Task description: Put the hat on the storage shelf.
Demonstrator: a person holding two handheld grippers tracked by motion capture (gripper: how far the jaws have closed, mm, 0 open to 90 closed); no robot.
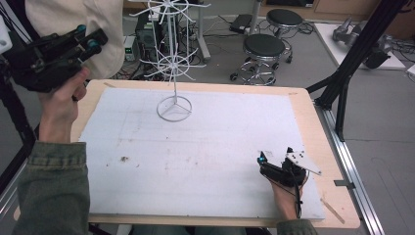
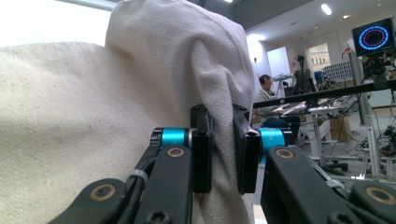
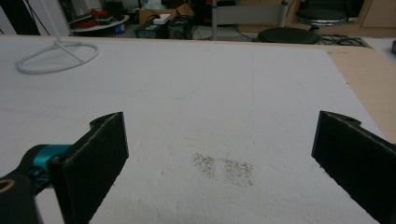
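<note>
A cream canvas cloth [image 1: 73,29] hangs above the table's far left corner. My left gripper [image 1: 94,43] is raised there, held in a hand, with its jaws shut on a fold of the cloth [image 2: 140,93]. In the left gripper view the two black pads [image 2: 201,156] pinch the fabric between them at the left gripper [image 2: 223,156]. My right gripper [image 1: 266,164] rests low on the white board at the front right. It stands open with nothing between the jaws, and the right gripper [image 3: 219,135] faces the bare board. A white wire stand [image 1: 172,63] rises from a ring base [image 1: 173,108].
A white foam board [image 1: 195,152] covers most of the wooden table [image 1: 337,205]. The ring base [image 3: 56,56] lies far left of my right jaws. Beyond the table stand two black stools [image 1: 264,49], and a black frame leg [image 1: 352,63] is at the right.
</note>
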